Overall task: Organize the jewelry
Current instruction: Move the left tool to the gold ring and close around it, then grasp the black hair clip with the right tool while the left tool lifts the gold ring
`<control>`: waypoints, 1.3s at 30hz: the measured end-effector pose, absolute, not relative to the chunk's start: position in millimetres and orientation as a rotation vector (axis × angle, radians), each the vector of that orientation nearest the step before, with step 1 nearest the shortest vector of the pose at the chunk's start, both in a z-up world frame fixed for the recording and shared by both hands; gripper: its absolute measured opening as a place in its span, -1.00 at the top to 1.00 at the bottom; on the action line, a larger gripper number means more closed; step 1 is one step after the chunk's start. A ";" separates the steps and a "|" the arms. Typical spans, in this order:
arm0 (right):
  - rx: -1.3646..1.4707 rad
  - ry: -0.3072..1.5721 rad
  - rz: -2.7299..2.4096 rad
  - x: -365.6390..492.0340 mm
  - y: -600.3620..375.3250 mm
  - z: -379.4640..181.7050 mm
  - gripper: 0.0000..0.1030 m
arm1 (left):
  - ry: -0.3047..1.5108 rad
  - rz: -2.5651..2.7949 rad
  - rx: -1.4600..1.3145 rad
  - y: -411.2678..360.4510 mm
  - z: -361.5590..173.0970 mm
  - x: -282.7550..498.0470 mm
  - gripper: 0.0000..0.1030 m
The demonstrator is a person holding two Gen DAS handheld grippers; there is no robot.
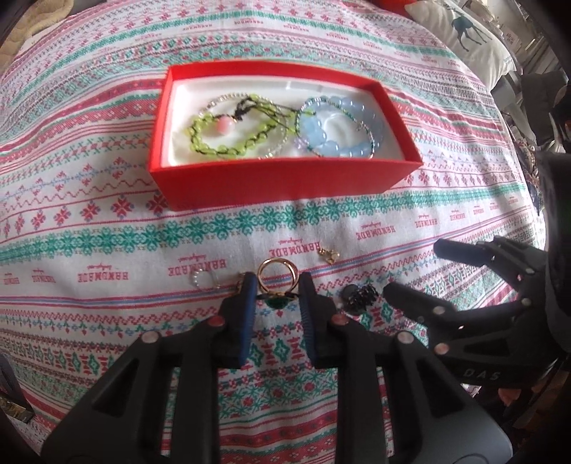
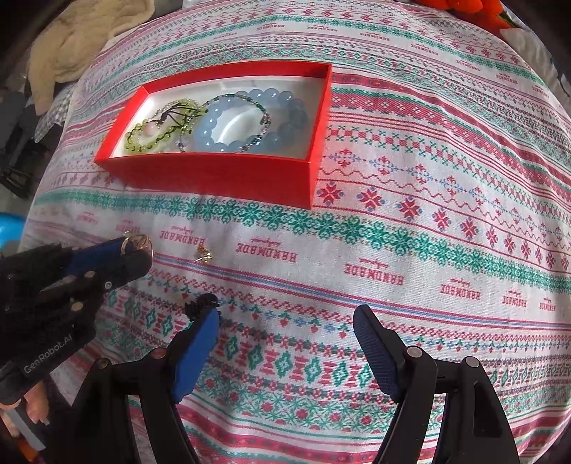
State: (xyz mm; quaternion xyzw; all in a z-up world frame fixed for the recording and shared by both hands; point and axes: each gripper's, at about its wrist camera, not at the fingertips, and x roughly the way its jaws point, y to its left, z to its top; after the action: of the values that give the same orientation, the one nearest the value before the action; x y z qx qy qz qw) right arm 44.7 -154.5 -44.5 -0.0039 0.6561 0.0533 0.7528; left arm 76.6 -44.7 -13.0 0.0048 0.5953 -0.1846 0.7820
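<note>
A red box (image 1: 285,178) (image 2: 214,175) with a white lining holds a green bead bracelet (image 1: 221,132) (image 2: 153,135) and a blue bead bracelet (image 1: 342,125) (image 2: 249,117). In front of it on the patterned cloth, my left gripper (image 1: 276,285) (image 2: 141,250) has its blue pads against a gold ring with a green stone (image 1: 276,275) (image 2: 137,244). A small gold earring (image 1: 328,255) (image 2: 203,254), a black ornament (image 1: 358,294) (image 2: 201,303) and a pearl piece (image 1: 203,278) lie loose nearby. My right gripper (image 2: 285,321) (image 1: 415,269) hangs open beside the black ornament, holding nothing.
The patterned tablecloth (image 2: 392,250) covers the whole table. A deer-print cushion (image 1: 464,32) lies beyond its far right edge. A beige cloth (image 2: 71,43) sits off the far left corner. A small gold piece (image 1: 241,282) peeks out behind my left finger.
</note>
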 end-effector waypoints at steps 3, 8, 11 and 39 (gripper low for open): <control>-0.008 1.437 0.139 44.3 -145.4 -45.9 -0.53 | 1.273 -0.388 0.002 -36.9 -9.1 79.4 0.51; -0.027 1.437 0.193 41.3 -121.6 -48.3 -0.53 | 1.261 -0.361 0.004 -24.9 -7.0 84.2 0.51; -0.043 1.441 0.221 38.8 -107.5 -50.9 -0.50 | 1.257 -0.350 0.002 -20.9 -6.7 84.7 0.51; -0.082 1.418 0.251 57.0 -80.2 -48.1 0.54 | 1.242 -0.324 -0.009 -1.1 -2.7 79.5 0.51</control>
State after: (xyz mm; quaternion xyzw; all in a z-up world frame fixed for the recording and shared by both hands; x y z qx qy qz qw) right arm 57.0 -80.2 -48.1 -0.0376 0.6490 0.1150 0.7511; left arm 79.5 -1.1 -2.7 -0.0044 0.5792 -0.1510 0.8011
